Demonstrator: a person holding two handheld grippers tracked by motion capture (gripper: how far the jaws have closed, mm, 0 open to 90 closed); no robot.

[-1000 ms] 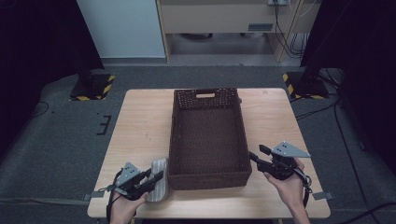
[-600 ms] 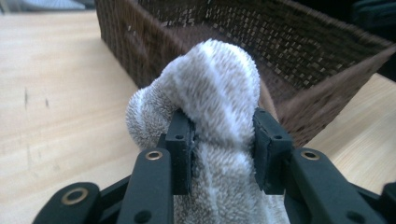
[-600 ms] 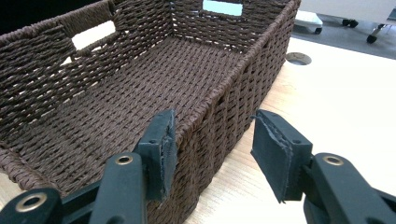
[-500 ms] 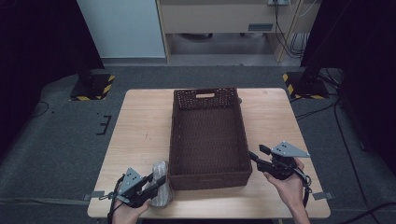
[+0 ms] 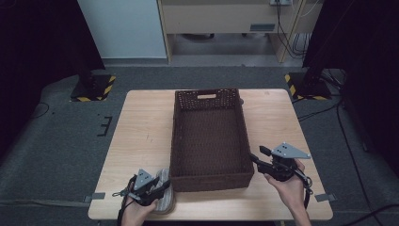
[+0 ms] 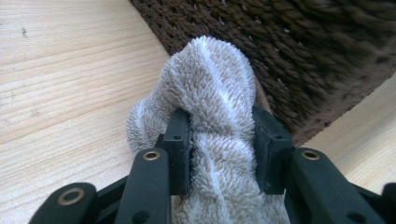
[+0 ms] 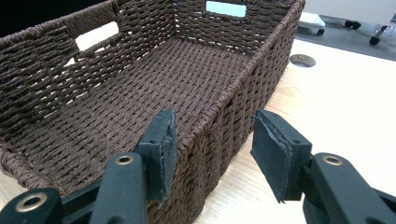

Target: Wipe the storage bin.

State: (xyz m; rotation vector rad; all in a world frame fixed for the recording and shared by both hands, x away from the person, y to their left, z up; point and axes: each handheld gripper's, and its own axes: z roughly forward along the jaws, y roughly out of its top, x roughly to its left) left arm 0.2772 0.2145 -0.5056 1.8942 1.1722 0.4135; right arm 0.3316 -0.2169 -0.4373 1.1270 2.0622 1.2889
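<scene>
Left gripper point(image 5: 157, 189), at the table's near-left corner: jaws clenched on a rolled grey-and-white towel point(image 6: 219, 121), one pad pressed into each side of it in the left gripper view. Towel lies on the table point(image 5: 141, 127) w/ its far end right up against the outside of the basket point(image 5: 209, 136) at the near-left corner; can't tell if it actually touches. Right gripper point(image 5: 256, 157), held by the right hand point(image 5: 289, 188) at the near-right: jaws spread apart, nothing between the pads. In the right gripper view they straddle the basket's right wall, one pad over the inside, the other outside above the tabletop. Basket is dark brown wicker, long rectangle, mid-table, w/ a handle slot in its far end wall.
</scene>
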